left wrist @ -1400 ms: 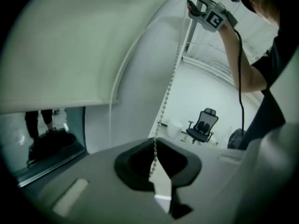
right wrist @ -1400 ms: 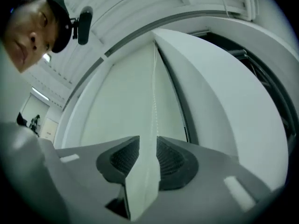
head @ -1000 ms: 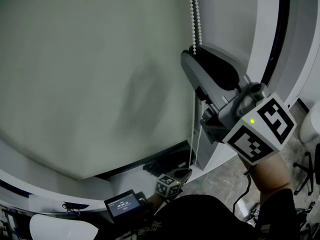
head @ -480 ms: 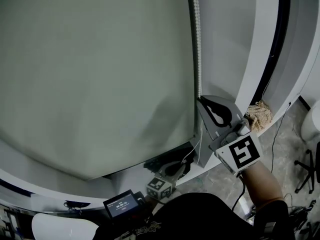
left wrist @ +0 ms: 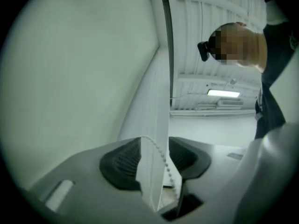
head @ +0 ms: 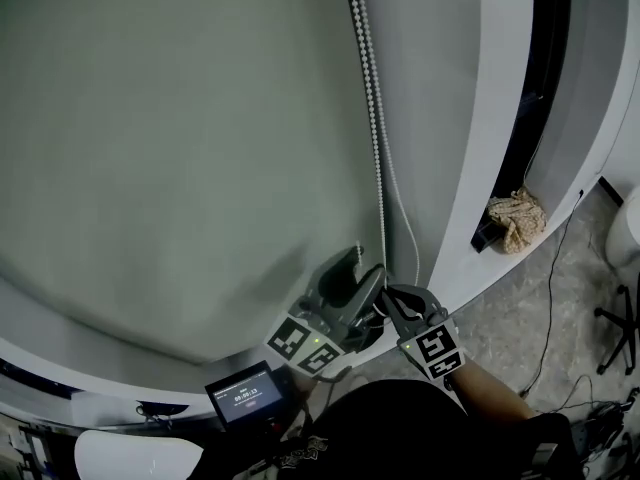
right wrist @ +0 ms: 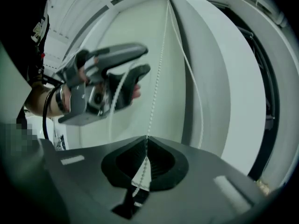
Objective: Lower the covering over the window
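Head view: the roller blind [head: 180, 148] hangs low, near the sill, with the bead chain [head: 373, 118] along its right edge and both grippers beside the chain. Only the left gripper view shows the left gripper [left wrist: 154, 146] with jaws apart, just opened, and the chain loose between them. The right gripper view shows the right gripper [right wrist: 145, 146] pinching the chain.

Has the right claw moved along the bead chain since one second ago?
Yes. The right claw, shut on the chain, has come down, from about halfway up the window frame to near its bottom.
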A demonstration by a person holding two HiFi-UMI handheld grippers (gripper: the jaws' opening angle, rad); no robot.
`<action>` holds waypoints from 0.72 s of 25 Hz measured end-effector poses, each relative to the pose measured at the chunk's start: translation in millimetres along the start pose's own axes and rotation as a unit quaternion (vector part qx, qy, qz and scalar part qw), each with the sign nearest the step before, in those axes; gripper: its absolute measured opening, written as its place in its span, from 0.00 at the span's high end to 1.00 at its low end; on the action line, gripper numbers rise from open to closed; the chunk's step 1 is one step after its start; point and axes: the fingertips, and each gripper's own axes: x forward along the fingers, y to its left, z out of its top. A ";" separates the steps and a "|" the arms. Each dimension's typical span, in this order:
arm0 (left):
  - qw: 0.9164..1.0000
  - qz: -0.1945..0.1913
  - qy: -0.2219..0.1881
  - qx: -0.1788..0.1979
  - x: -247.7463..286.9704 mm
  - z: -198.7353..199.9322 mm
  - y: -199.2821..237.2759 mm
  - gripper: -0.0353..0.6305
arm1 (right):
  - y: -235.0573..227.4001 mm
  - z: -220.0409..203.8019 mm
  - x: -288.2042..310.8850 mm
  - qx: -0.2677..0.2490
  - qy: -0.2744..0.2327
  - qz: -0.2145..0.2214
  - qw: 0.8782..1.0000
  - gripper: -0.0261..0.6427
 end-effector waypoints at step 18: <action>0.995 0.007 0.095 0.002 -22.6 -42.6 -1.4 0.62 | -20.1 -32.0 -11.1 0.067 0.033 -0.016 0.997 0.94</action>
